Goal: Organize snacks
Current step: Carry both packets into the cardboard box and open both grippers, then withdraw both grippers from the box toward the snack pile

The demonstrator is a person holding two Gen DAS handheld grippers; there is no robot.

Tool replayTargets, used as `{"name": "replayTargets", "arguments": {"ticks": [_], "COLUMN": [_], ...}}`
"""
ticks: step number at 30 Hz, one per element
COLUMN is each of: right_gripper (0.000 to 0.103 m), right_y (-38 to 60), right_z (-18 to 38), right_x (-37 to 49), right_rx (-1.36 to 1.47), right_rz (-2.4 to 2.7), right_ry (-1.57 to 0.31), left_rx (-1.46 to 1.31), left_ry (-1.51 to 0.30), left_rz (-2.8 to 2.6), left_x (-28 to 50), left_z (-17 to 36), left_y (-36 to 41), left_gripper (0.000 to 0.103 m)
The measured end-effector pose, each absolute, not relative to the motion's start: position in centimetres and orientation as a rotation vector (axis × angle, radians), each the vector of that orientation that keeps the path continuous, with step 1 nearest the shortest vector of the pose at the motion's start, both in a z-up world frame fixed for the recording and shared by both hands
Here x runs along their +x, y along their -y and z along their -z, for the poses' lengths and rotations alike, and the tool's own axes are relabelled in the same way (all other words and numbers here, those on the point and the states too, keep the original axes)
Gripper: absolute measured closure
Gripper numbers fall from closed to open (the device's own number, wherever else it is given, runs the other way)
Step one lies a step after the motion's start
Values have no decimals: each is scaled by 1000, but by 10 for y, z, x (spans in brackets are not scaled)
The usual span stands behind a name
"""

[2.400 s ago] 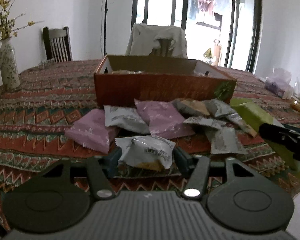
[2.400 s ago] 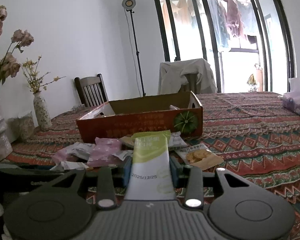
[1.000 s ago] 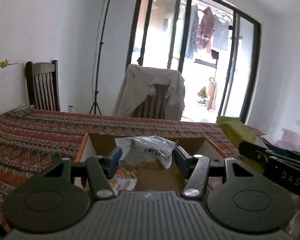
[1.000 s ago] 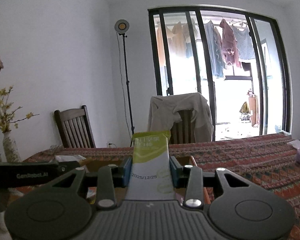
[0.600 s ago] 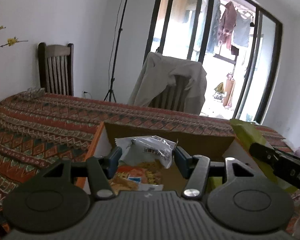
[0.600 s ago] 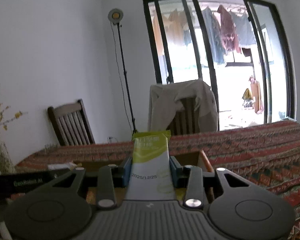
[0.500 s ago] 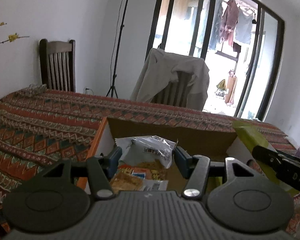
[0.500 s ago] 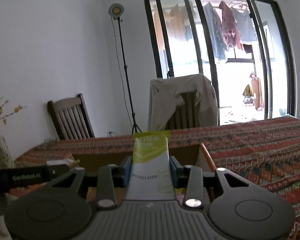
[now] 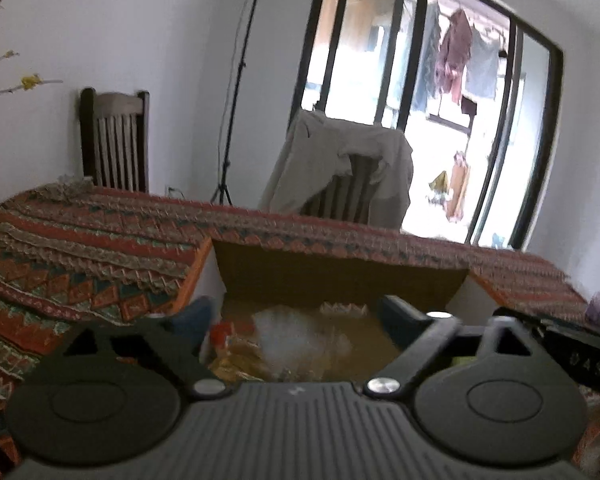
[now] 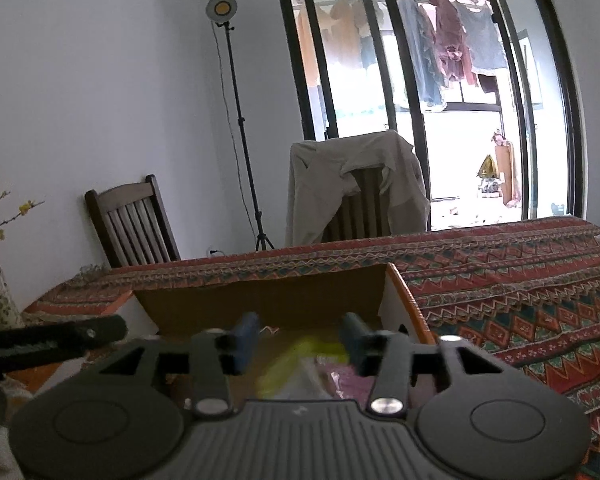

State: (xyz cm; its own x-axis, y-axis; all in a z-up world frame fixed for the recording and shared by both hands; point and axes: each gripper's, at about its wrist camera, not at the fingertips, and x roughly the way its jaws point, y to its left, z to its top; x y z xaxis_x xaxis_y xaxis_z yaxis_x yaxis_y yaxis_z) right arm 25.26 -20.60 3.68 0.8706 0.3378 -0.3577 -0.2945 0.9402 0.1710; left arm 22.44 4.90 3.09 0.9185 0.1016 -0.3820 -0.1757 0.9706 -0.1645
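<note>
Both grippers point slightly downward over the open cardboard box (image 9: 340, 276) on the patterned tablecloth (image 9: 80, 248). The left gripper (image 9: 296, 316) has its jaws opening, spread wide, and the white snack packet (image 9: 296, 336), blurred, sits free between and below them inside the box, touching neither pad, above other wrappers on the box floor. The right gripper (image 10: 300, 338) is also opening, its 2 blue pads (image 10: 246, 334) parted, and the green-and-white packet (image 10: 300, 364), a blurred streak, lies loose between them in the box near a pink packet (image 10: 348, 380). In the right wrist view the left gripper's body shows at the left edge. A chair draped with a jacket (image 10: 356, 184) stands behind the table.
</note>
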Motion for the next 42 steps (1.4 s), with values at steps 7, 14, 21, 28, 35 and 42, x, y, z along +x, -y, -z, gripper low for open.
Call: {"name": "replayTargets", "arguments": {"ticks": [7,14,21,28,35,42], "right_gripper": [0,0,0,0,0,0], "right_y": [209,209,209,213,226,241], "right_z": [-33,-32,-36,-52,-76,-78], "right_x": [256,254,251,242,200,154], "right_rx": [124,117,103,98,91,75], "right_rz": [-313,-308,-305,-287,-293,-288], "right_ry": [-407,-404,-380,-358,-329,-344], "left_rx": [-228,-217,-208,-218,-212,-209], "left_ry": [-358,-364,-348,-331,-345,-365], "left_rz": [-152,-150,-155,-156,-152,-134], "left_x": [221,221,220,198,162,111], "left_z": [-33,-32,-39,-60,-72,-71], "left_y": [-53,-51,-49,-47,-48,-46], "left_gripper": [0,0,0,0,0,0]}}
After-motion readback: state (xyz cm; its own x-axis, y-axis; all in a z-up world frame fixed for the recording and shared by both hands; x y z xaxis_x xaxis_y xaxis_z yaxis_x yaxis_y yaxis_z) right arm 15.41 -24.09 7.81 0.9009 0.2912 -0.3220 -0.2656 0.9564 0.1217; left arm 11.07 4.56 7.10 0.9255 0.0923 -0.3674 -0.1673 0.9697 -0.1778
